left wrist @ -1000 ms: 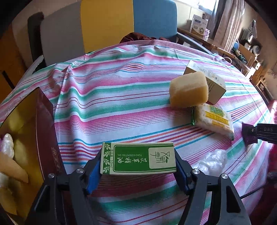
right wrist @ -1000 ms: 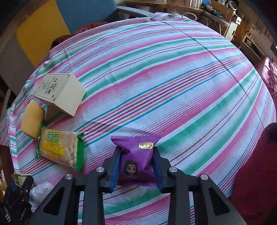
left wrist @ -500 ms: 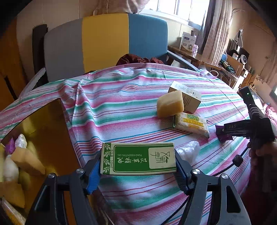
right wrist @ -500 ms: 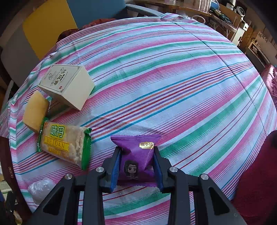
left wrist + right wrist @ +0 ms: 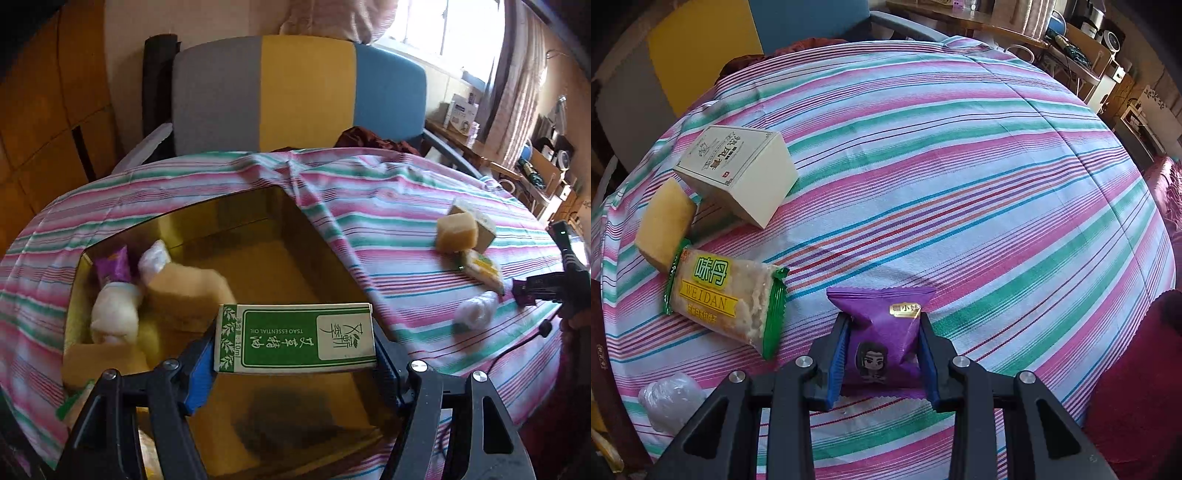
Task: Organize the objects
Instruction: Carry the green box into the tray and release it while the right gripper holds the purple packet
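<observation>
My left gripper [image 5: 295, 341] is shut on a green and white essential oil box [image 5: 295, 338] and holds it above the open gold-lined box [image 5: 317, 273], near its front. That box holds yellow sponges [image 5: 184, 291], white wrapped items [image 5: 114, 317] and a purple packet [image 5: 112, 266]. My right gripper [image 5: 882, 354] is shut on a purple snack packet [image 5: 886, 332] just above the striped tablecloth [image 5: 960, 184]; it also shows in the left wrist view [image 5: 554, 284]. On the cloth lie a Weidan snack pack [image 5: 724, 302], a yellow sponge [image 5: 665, 221], a cream carton [image 5: 738, 173] and a clear wrapped item [image 5: 670, 402].
A grey, yellow and blue chair [image 5: 295, 92] stands behind the table. Shelves and clutter [image 5: 1089, 37] fill the far right of the room. A dark red cloth [image 5: 1137, 387] lies at the table's right edge.
My left gripper has risen and swung left with the essential oil box, from over the cloth to over the gold box. My right gripper stays shut on the purple packet and has drifted slightly.
</observation>
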A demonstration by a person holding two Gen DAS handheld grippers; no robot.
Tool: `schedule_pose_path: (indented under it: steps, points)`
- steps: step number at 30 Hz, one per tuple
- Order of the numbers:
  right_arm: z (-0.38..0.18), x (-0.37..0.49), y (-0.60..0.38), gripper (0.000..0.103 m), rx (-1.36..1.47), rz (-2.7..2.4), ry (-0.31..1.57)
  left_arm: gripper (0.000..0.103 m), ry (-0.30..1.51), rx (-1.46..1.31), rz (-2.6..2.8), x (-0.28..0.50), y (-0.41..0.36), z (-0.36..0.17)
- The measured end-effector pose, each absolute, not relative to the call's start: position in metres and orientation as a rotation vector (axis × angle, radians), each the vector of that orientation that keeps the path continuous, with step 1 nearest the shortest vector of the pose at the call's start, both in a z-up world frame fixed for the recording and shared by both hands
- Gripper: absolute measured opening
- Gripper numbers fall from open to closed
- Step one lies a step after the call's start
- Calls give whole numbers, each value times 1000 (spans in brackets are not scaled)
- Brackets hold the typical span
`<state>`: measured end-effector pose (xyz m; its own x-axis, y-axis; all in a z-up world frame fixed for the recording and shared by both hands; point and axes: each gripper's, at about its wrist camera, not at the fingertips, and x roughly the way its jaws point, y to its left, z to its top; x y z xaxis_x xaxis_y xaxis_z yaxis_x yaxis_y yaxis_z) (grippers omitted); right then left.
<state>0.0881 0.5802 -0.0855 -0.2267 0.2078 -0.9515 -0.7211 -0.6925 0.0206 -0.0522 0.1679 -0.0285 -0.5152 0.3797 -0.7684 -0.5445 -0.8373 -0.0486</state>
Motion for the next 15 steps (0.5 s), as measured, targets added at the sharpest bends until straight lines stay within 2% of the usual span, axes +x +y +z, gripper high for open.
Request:
schedule_pose_path:
  steps: [7, 15]
  points:
    - [-85, 85, 579, 34, -1430, 1985, 618, 72, 324, -1252, 2430, -89, 124, -60]
    - [-83, 76, 576, 34, -1435, 1986, 606, 73, 327, -1279, 2447, -107, 119, -73]
